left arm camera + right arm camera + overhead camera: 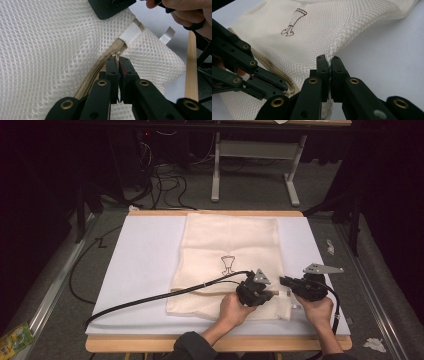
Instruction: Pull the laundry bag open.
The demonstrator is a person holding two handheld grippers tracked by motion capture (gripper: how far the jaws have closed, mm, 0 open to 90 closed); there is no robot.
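A cream mesh bag [230,250] with a small brown drawing [293,22] lies flat on the white board [145,265]. Its tan zipper [100,72] runs along the near edge to a white fabric tab [131,33]. My left gripper [118,60] is shut on the small metal zipper pull [116,54]. In the high view the left gripper [271,293] sits at the bag's front right corner. Just to its right, my right gripper [283,281] points left. The right gripper [329,60] is shut on the bag's mesh edge [337,50], and the left gripper [283,87] shows close beside it.
The board rests on a wooden table [150,343] whose strip of edge [192,72] runs close to the bag's corner. A black cable [150,297] trails left across the board. Table legs [216,165] and floor cables [165,185] lie beyond the far edge.
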